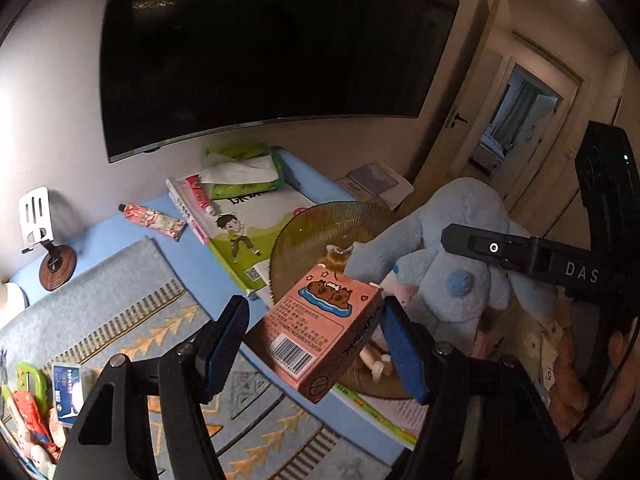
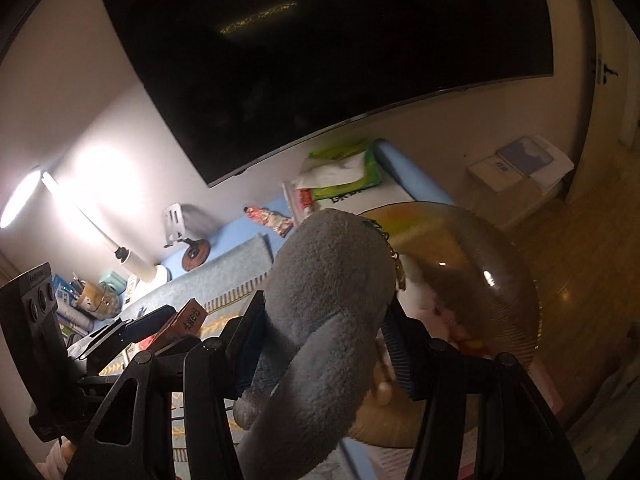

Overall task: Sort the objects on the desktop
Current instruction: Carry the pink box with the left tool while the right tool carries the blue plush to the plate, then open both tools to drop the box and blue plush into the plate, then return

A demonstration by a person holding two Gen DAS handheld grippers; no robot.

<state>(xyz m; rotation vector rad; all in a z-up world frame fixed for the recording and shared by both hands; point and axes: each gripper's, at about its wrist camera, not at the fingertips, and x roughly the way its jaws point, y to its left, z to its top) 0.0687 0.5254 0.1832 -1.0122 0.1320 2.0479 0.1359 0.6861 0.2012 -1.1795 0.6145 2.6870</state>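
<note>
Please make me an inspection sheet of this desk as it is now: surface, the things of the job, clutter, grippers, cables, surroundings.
Surface: blue desk with a grey patterned mat on it.
Job's things: pink box and blue plush, both lifted; amber plate lies on a book.
Clutter: tissue pack, two tubes, phone stand, small items at the mat's left edge.
Grippers: left gripper holds the box; right gripper holds the plush.
Cables: nothing seen.
Surroundings: dark screen on the wall, lit lamp, open door, boxes on the floor.
</note>
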